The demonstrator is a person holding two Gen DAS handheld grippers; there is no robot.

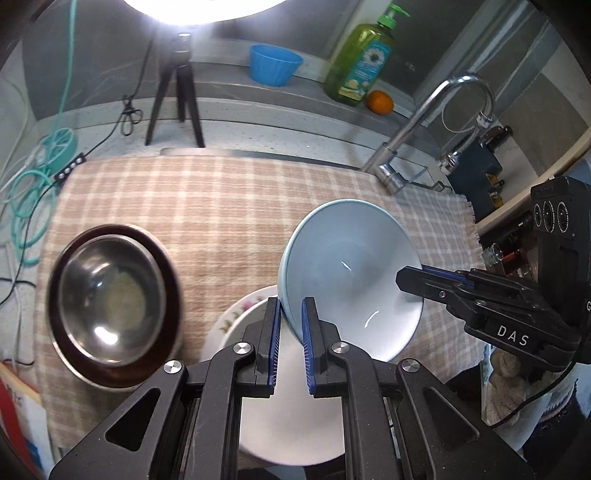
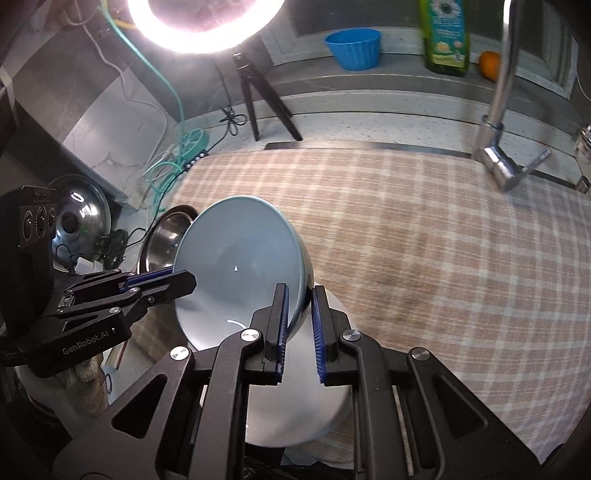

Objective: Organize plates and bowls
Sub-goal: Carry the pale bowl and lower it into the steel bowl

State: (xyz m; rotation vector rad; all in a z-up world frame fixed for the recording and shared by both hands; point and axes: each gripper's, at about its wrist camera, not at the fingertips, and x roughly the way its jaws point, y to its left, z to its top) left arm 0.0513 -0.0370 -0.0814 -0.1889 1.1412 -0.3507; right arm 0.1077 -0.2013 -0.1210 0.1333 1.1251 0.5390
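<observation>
The left gripper [image 1: 291, 314] and right gripper [image 2: 299, 306] each pinch opposite rims of the pale blue bowl [image 1: 351, 269], likely steadying it above the floral plate [image 1: 236, 314] near the checked cloth's [image 1: 221, 192] front edge.

The flowered plate [image 1: 236, 314] lay mostly hidden under the pale blue bowl [image 1: 354, 273] and the left tongs [image 1: 290, 325]; in the right wrist view only a plain white patch of it showed. The steel bowl [image 1: 110, 295] was smeared by blur, and the right wrist view showed just a sliver of it. The soap bottle [image 2: 445, 33] lost its top to the frame edge, and its label was unreadable. The tap [image 2: 506, 74] was cut off above.
</observation>
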